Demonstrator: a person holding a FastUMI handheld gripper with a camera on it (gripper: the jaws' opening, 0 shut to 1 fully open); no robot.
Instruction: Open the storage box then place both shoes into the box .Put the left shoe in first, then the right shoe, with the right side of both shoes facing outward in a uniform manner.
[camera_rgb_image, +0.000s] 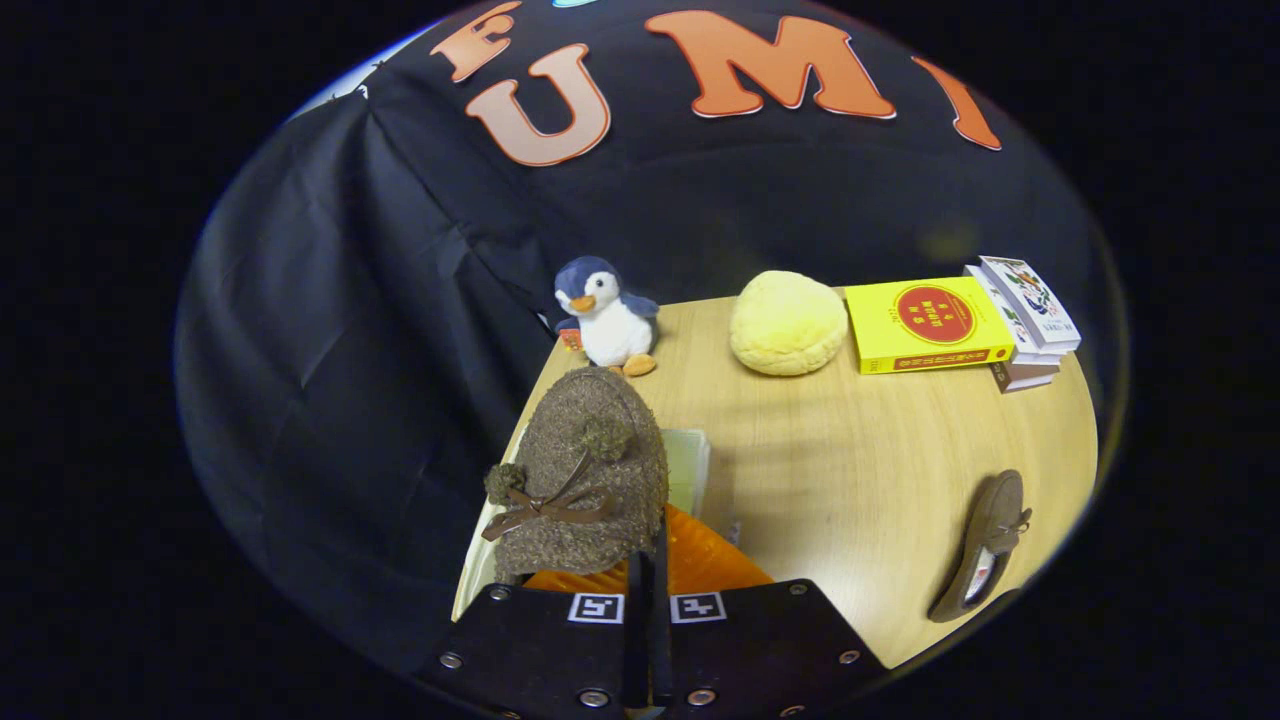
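Shoe (580, 480) pinched in the closed claw (647, 575) hangs over the box (690, 465).
It may slip out and land facing wrong.

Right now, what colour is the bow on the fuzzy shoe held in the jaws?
Dark brown, on the olive-brown fuzzy shoe; clearest in the gripper view.

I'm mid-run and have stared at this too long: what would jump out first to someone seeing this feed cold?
First, the fuzzy brown shoe with pompoms and a bow, held up just ahead of the gripper, whose fingers are pinched nearly together on its edge, over the orange storage box. Next, the plush penguin at the table's far corner, and the second shoe lying alone on the table.
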